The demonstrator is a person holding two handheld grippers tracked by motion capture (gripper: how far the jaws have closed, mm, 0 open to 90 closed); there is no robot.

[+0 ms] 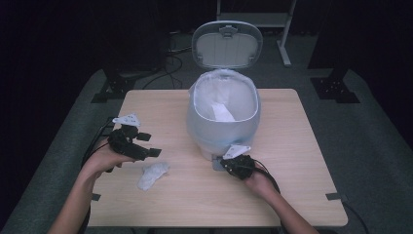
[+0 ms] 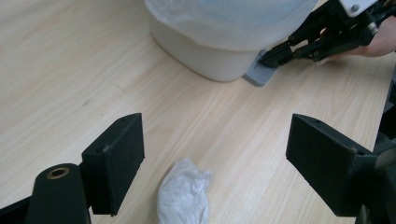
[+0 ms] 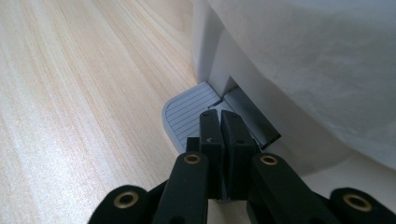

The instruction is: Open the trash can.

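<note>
A white pedal bin [image 1: 221, 117] lined with a white bag stands mid-table, its lid [image 1: 227, 45] up. A piece of white paper [image 1: 221, 112] lies inside it. My right gripper [image 1: 225, 162] is shut, its jaw tips [image 3: 220, 116] resting on the grey foot pedal [image 3: 187, 114] at the bin's base. A crumpled white tissue [image 1: 152, 174] lies on the table in front of the bin, to the left. My left gripper [image 1: 149, 145] hovers just above and behind it, open. In the left gripper view the tissue [image 2: 183, 196] lies low between the wide-apart jaws of the left gripper [image 2: 217, 144].
The light wooden table [image 1: 292, 146] has bare surface on both sides of the bin. Cables trail from both grippers off the table's edges. A dark floor, black stands and a white frame lie beyond the far edge.
</note>
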